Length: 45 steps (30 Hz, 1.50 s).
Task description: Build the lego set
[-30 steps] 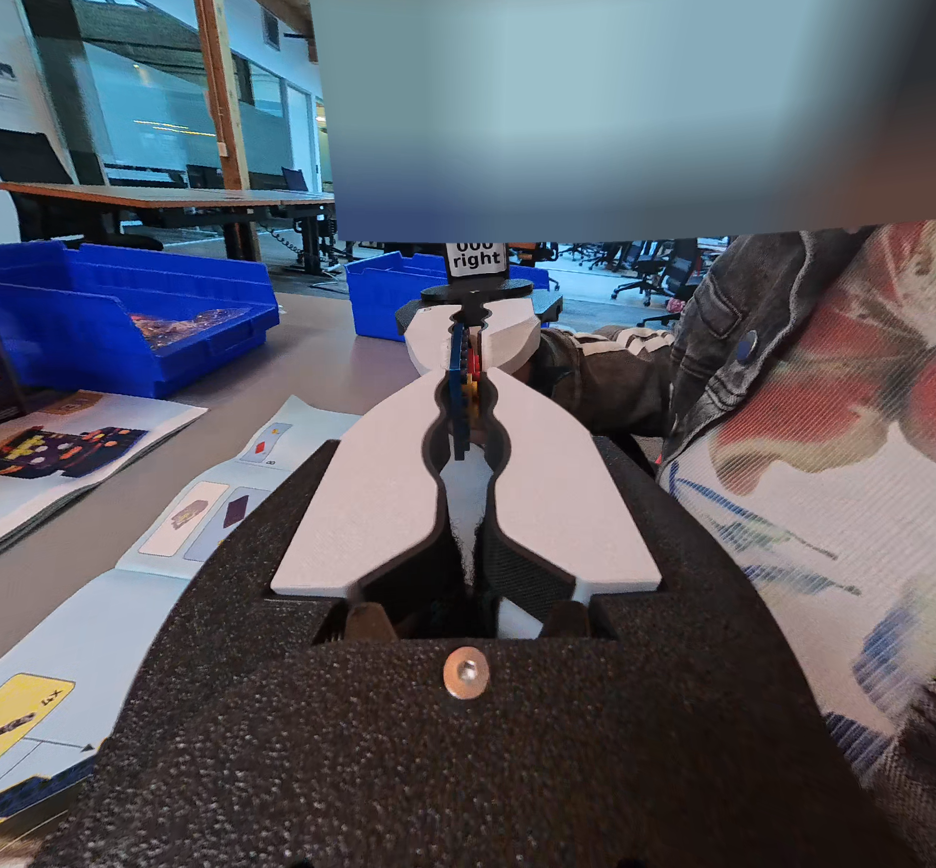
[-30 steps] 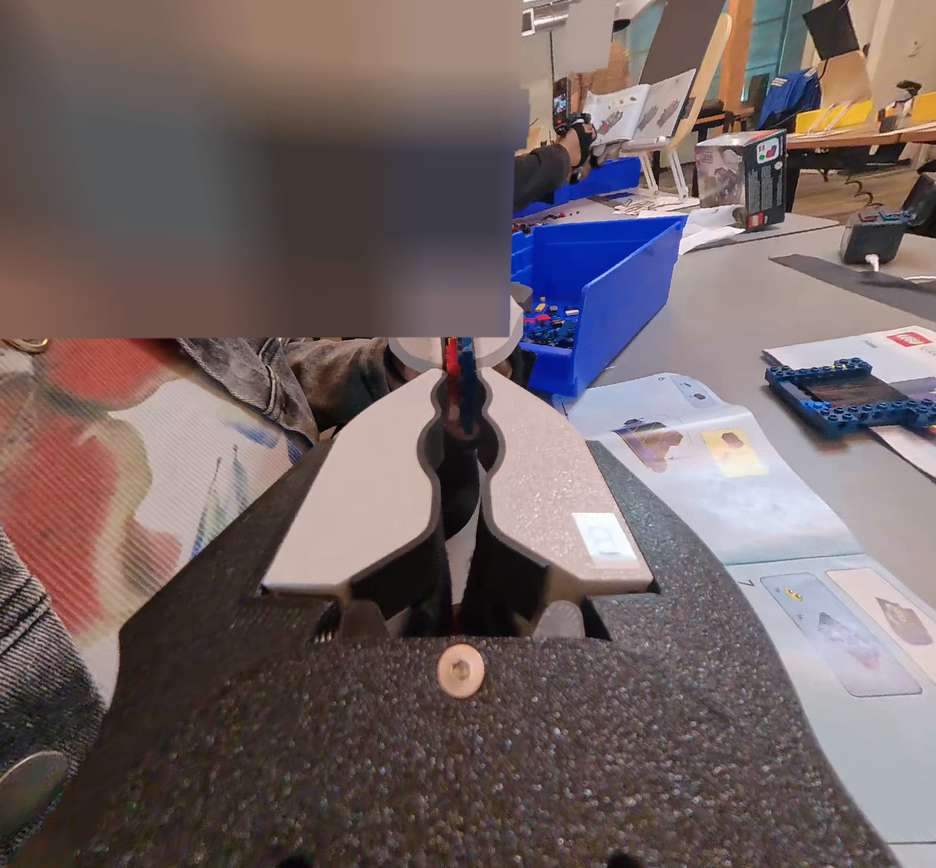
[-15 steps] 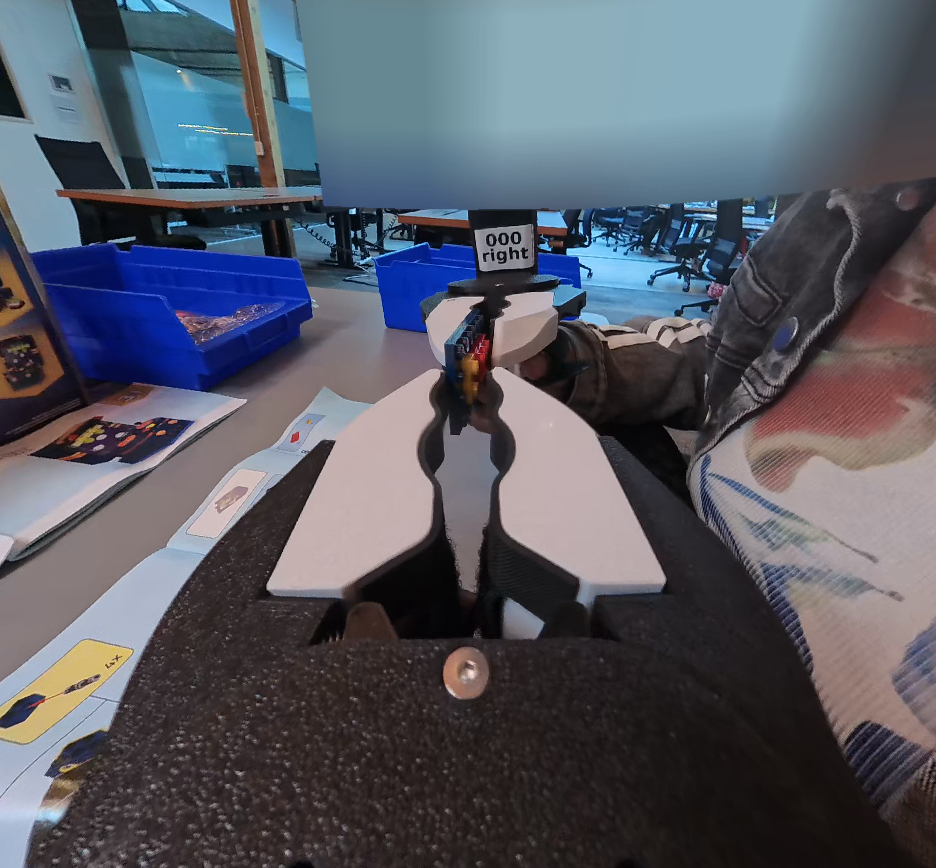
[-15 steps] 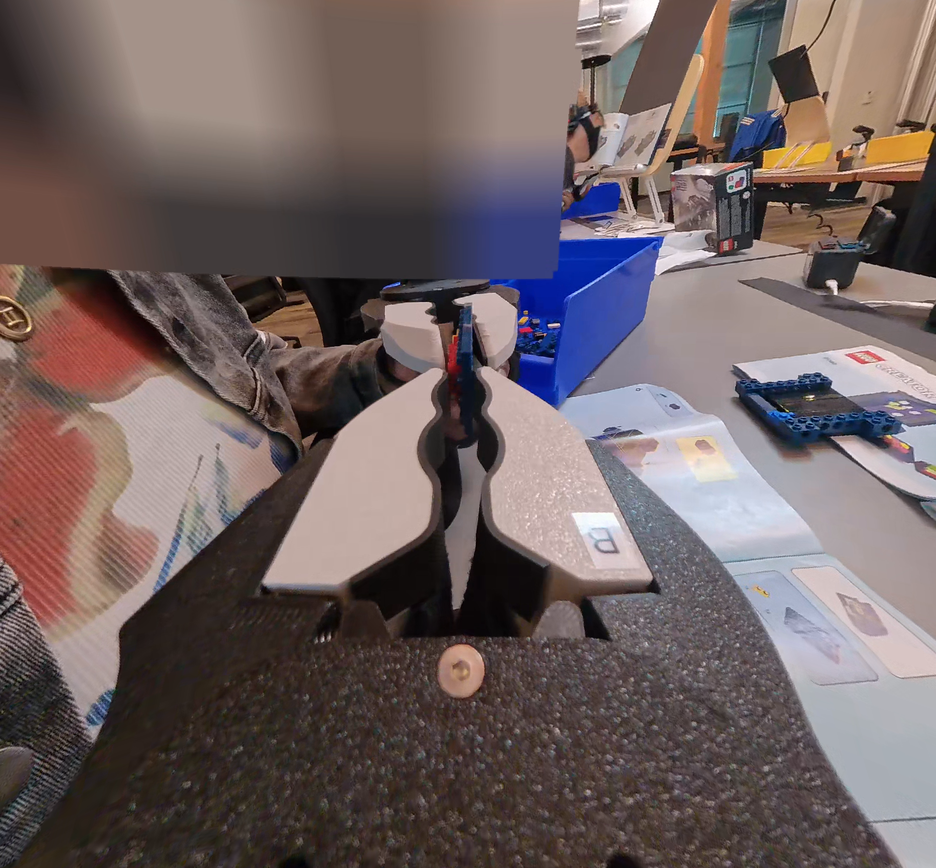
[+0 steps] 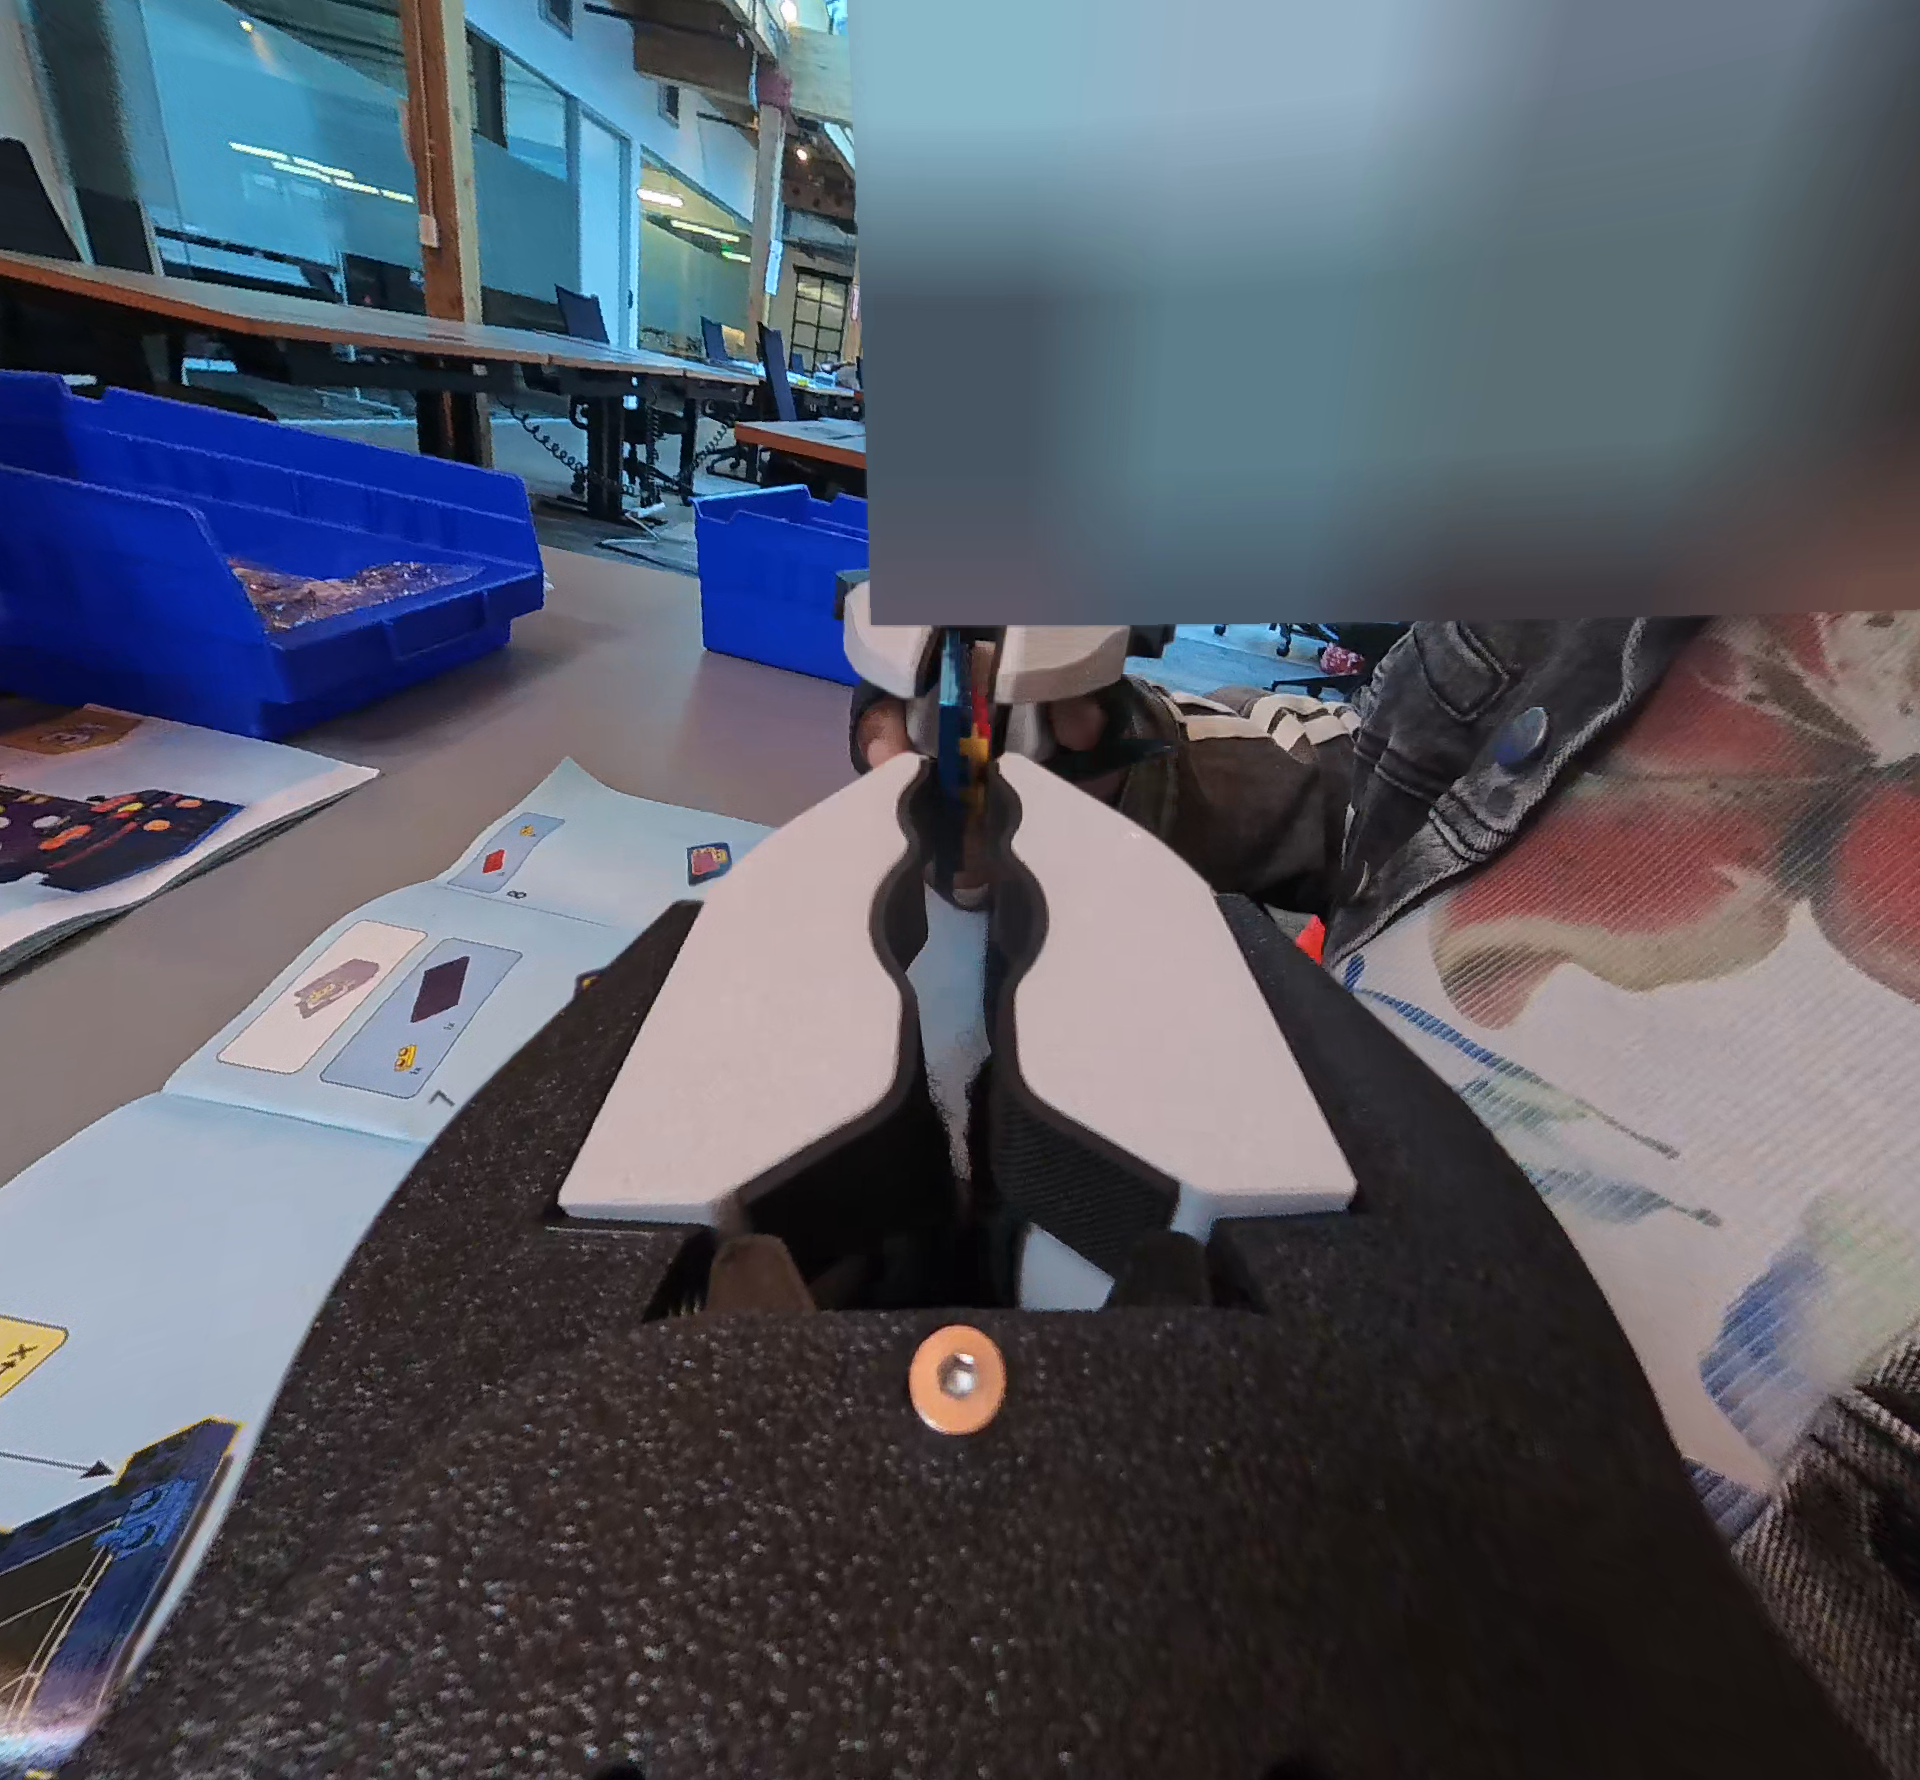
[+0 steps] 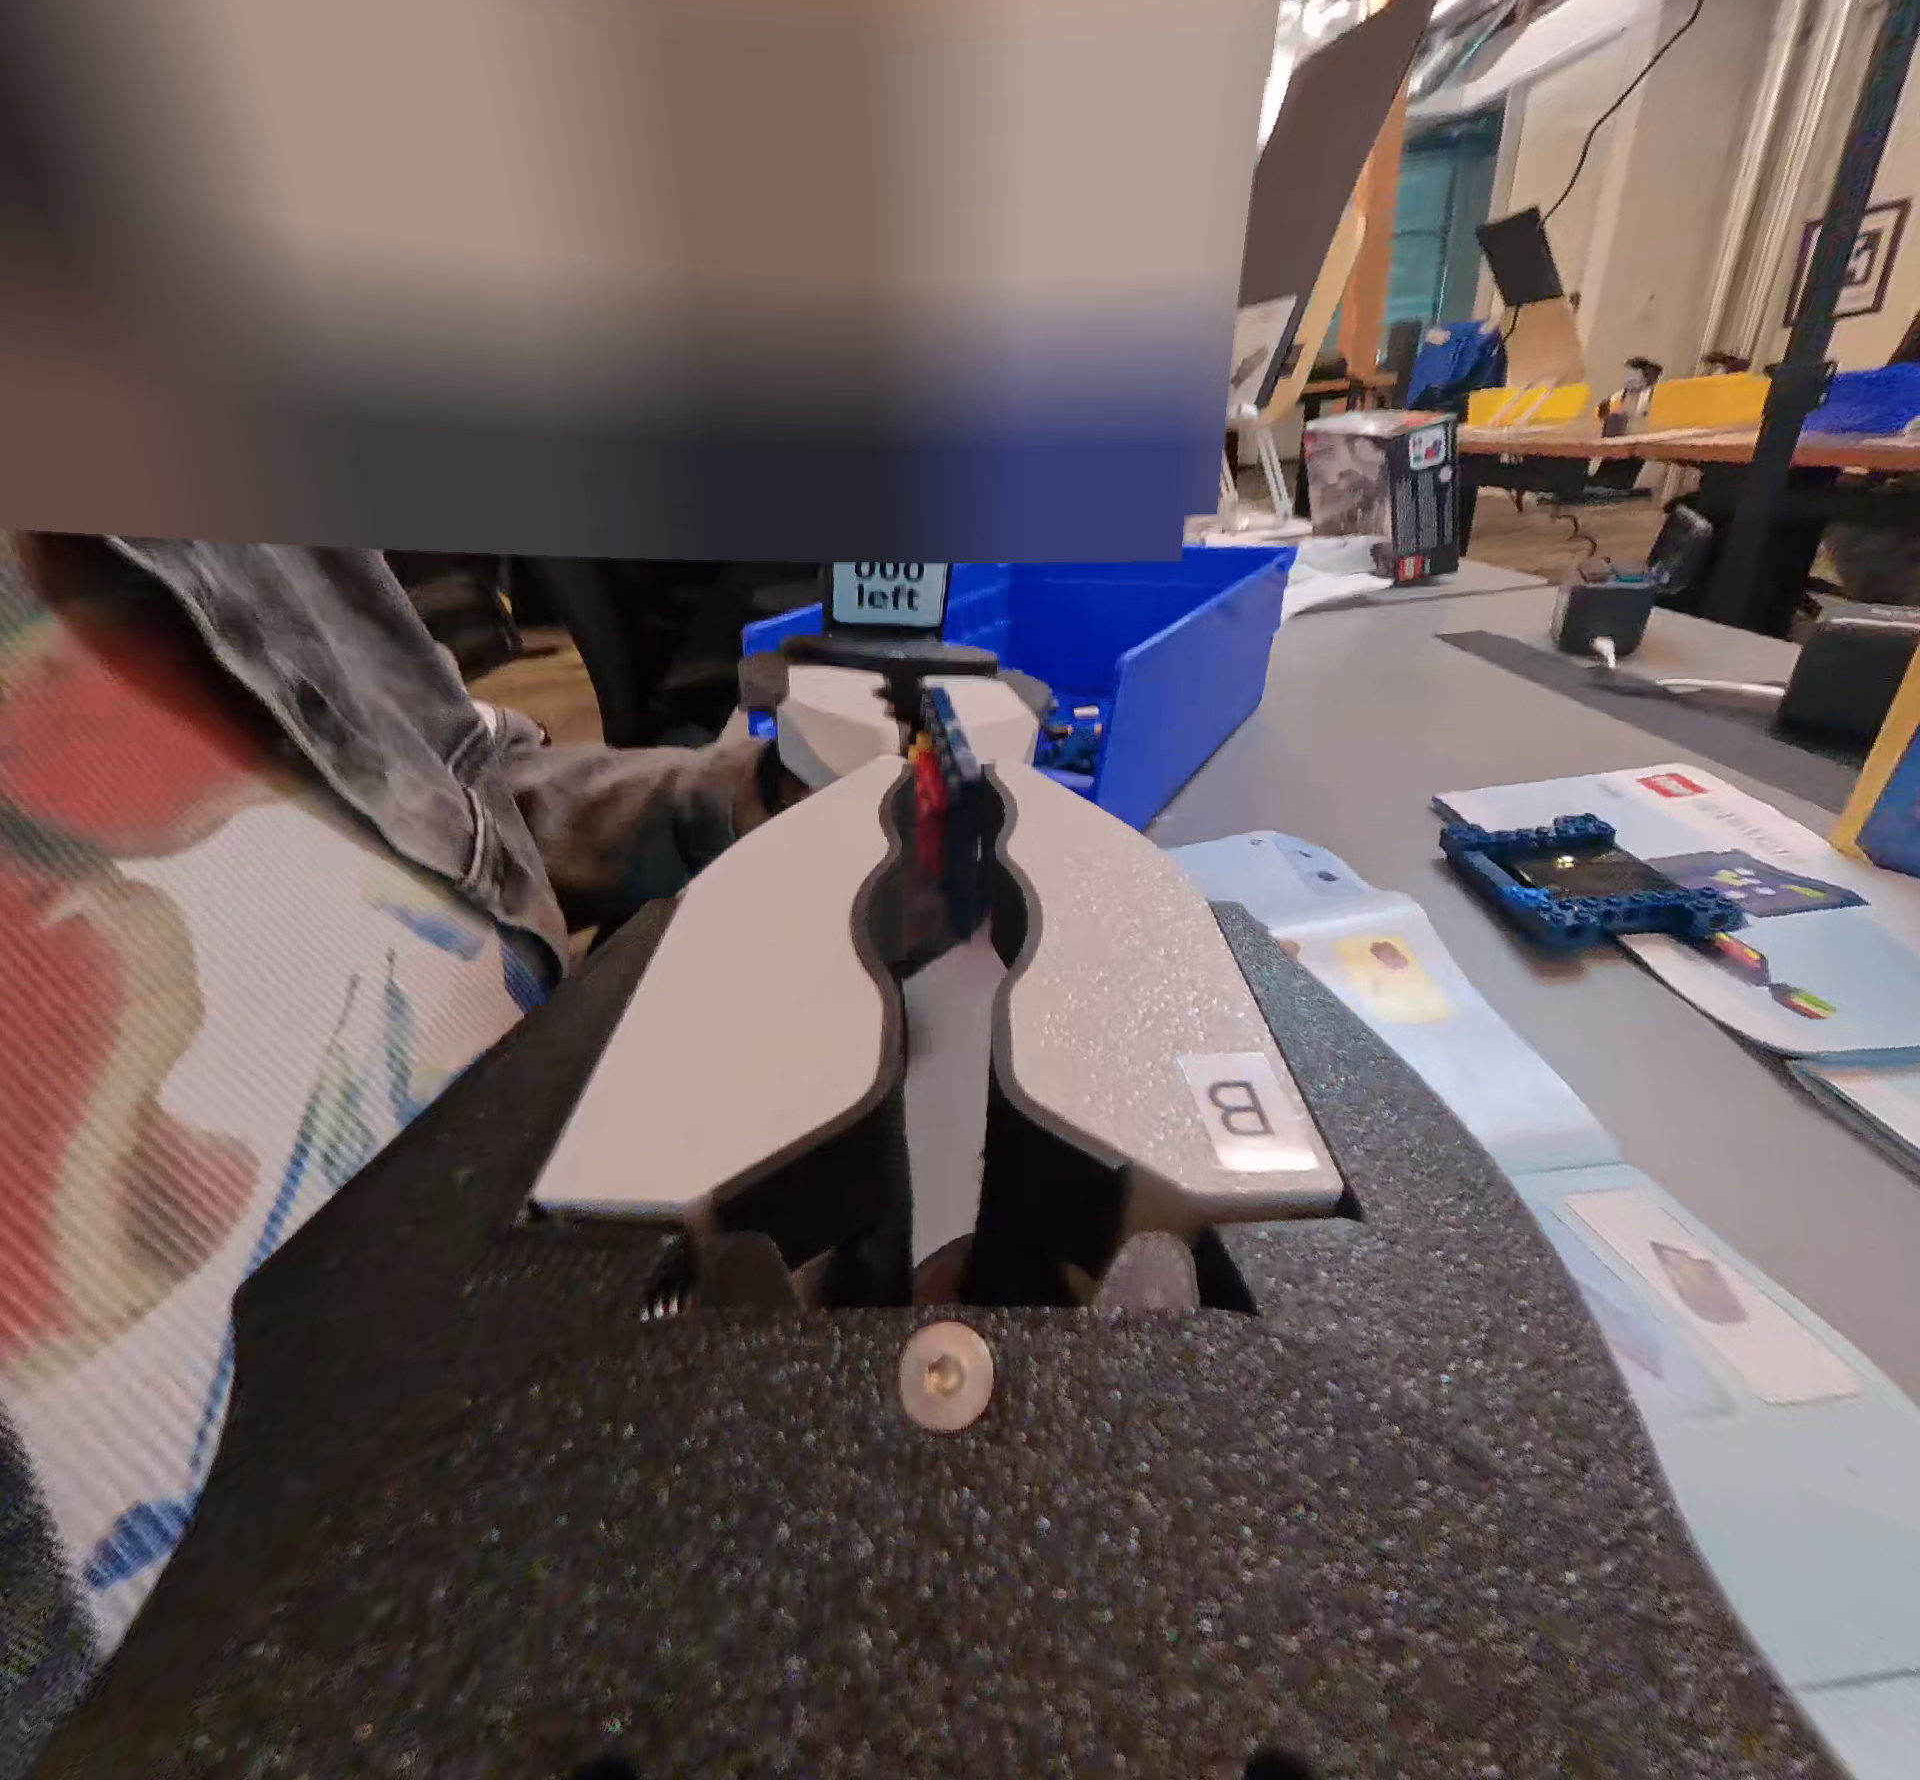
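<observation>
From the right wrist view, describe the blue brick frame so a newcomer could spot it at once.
Start at the grey table and look right of the right gripper, past the pale open instruction sheet. There a booklet lies flat, and the blue brick frame rests on its near corner. Unlike the tall blue bin behind, it is a low studded rectangle with a dark centre.

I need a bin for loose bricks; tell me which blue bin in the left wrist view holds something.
The large blue bin at far left: a crinkled, shiny heap lies inside. The smaller blue bin beside the blurred patch shows only its outer wall.
</observation>
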Tool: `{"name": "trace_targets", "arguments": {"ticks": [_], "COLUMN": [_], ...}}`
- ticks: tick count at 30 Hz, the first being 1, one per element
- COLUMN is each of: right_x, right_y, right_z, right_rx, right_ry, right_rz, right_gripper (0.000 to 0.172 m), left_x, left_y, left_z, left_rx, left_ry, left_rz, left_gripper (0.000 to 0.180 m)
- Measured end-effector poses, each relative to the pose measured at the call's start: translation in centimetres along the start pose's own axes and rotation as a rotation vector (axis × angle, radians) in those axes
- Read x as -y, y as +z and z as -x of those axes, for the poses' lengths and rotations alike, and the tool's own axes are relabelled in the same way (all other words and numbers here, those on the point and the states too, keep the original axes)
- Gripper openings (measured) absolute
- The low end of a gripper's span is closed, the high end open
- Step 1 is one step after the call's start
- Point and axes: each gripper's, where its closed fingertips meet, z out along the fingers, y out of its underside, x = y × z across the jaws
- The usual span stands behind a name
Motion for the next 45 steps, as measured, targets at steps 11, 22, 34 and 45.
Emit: {"name": "trace_targets", "arguments": {"ticks": [11, 22, 34, 45], "right_x": [-0.8, -1.2, -1.2, -2.6], "right_y": [0.3, 0.5, 0.0, -0.3], "right_z": [0.1, -0.7, -1.3, 0.3], "right_rx": [-0.003, 0.059, 0.119, 0.33], "right_ry": [0.033, 0.27, 0.606, 1.208], "right_rz": [0.027, 0.015, -0.048, -0.036], "right_gripper": [0.011, 0.009, 0.009, 0.008], "left_x": [-0.2, -0.3, 0.0, -1.6], "left_y": [0.3, 0.1, 0.2, 0.2], "left_z": [0.0, 0.8, 0.6, 0.5], "left_rx": [0.086, -0.003, -0.037, 0.145], "left_ry": [0.138, -0.198, -0.198, 0.479], "left_rz": [0.031, -0.035, -0.019, 0.178], "left_gripper": [0.008, 0.007, 0.041, 0.036]}}
